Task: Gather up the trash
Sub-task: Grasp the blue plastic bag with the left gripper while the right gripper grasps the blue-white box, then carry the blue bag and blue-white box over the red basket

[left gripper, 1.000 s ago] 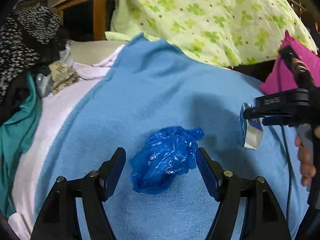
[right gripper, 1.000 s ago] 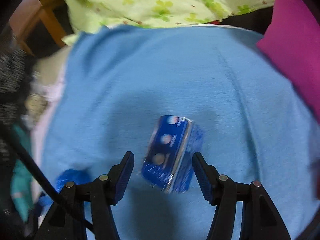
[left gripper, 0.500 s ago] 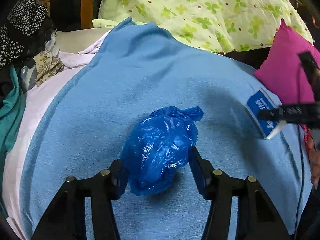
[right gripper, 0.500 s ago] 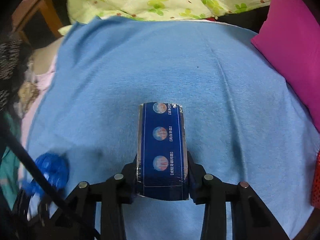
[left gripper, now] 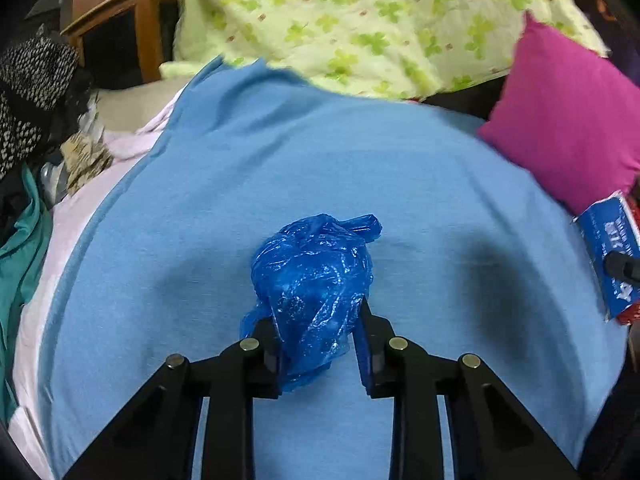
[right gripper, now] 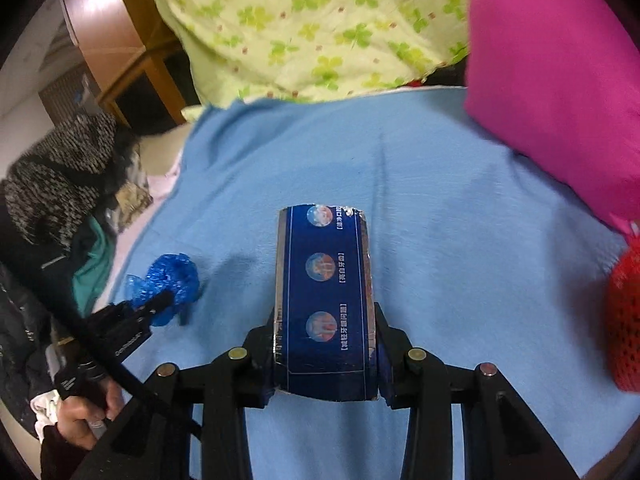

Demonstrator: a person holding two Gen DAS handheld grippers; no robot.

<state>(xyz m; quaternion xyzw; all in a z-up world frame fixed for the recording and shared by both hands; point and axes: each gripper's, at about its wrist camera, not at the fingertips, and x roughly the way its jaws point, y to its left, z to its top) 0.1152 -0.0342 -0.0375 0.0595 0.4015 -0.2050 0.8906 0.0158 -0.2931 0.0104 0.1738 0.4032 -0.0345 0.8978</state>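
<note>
A crumpled blue plastic bag (left gripper: 312,268) lies on the blue blanket (left gripper: 280,152). My left gripper (left gripper: 318,320) has its jaws closing on the bag, and both pads press into it. In the right wrist view the same bag (right gripper: 172,280) shows at the left, with the left gripper (right gripper: 154,308) on it. My right gripper (right gripper: 326,320) is shut on a dark blue carton (right gripper: 324,272) printed with three round pictures, held above the blanket. The left wrist view shows this carton (left gripper: 608,256) at its right edge.
A pink cushion (left gripper: 568,132) lies at the right, with a red mesh thing (right gripper: 624,320) beside it. A green clover quilt (left gripper: 360,20) is heaped at the back. Piled clothes (left gripper: 32,80) and a wooden cabinet (left gripper: 116,20) stand at the left. A hand (right gripper: 80,420) holds the left gripper's handle.
The left jaws have come in from either side of the blue bag and now squeeze it. The right jaws have shut on the carton and carried it to the right.
</note>
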